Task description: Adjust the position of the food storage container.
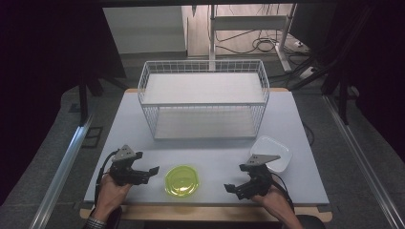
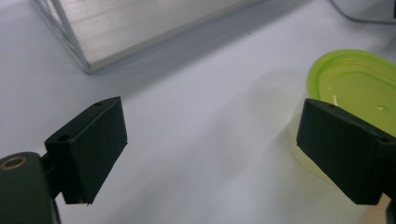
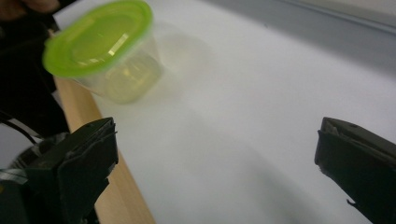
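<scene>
While the high view looks down on the pale table (image 1: pixel 305 119), the green-lidded container (image 1: pixel 182 181) stands upright near the front edge, lid facing up, its slightly oval outline running left to right, between the left gripper (image 1: pixel 145 172) and the right gripper (image 1: pixel 235 189) and touching neither. Both grippers have their jaws spread with nothing between them. Behind stands a white wire basket rack (image 1: pixel 204 98) with two flat shelves, and a shallow white tray (image 1: pixel 276 151) lies just beyond the right gripper, its near corner covered by that gripper's grey plate. In the left gripper view, the left gripper (image 2: pixel 212 142) frames bare tabletop, and the container (image 2: pixel 359 88) is cut off by the picture's right edge and partly hidden behind one black jaw; its glossy lid has a raised rim. In the right gripper view, the right gripper (image 3: pixel 217 161) is likewise wide apart, and the container (image 3: pixel 105 51) appears blurred at the upper left, a clear plastic tub under an opaque lime lid, close to the table's wooden edge (image 3: pixel 116 186).
</scene>
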{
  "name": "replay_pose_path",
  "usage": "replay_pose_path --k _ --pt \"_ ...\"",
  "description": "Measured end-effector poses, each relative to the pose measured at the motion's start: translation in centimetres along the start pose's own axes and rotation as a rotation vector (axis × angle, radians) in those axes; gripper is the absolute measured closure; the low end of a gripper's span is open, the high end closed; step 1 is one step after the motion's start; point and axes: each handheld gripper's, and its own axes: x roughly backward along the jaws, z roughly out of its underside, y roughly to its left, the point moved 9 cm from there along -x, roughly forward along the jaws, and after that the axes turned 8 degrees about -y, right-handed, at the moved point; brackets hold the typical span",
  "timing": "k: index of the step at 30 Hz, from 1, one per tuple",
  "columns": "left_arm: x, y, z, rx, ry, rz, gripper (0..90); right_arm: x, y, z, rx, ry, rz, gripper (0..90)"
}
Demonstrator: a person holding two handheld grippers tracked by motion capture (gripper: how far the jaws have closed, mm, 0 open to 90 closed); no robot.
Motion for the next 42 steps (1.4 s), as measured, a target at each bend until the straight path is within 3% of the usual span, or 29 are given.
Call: replay_pose_path --k 3,6,15,22,30,33,34,39,42 --pt "-0.1 0.0 0.2 -0.003 0.008 0.001 6.6 -0.1 -0.1 0.2 0.021 0.023 0.007 0.0" --pt "-0.3 -0.4 0.3 -0.026 0.016 0.016 4.4 -0.1 -0.4 0.4 0.011 0.037 0.035 1.5" --pt "0.1 -1.1 -0.3 -0.071 -0.004 0.022 11.2 0.3 -1.4 0.1 -0.015 0.006 0.073 8.1" --pt "1.1 -3.6 -2.0 -0.106 -0.053 0.088 22.3 0.2 -1.7 0.1 -0.013 -0.002 0.085 9.9" --pt "1.4 -7.9 -3.5 -0.142 -0.066 0.164 46.6 0.2 -1.4 -0.2 0.014 -0.016 0.088 11.6" --pt "1.2 -9.1 -3.4 -0.153 -0.051 0.189 57.5 0.2 -1.3 -0.2 0.016 -0.019 0.089 12.3" --pt "0.8 -10.3 -3.3 -0.163 -0.032 0.218 62.5 0.2 -1.3 -0.2 0.022 -0.017 0.092 12.4" --pt "-0.1 -12.9 -3.1 -0.188 -0.018 0.289 83.1 0.0 -1.1 -0.1 0.032 -0.008 0.088 13.3" --pt "-0.4 -14.0 -3.0 -0.196 -0.011 0.311 89.9 -0.1 -1.0 0.1 0.039 0.005 0.085 13.7"
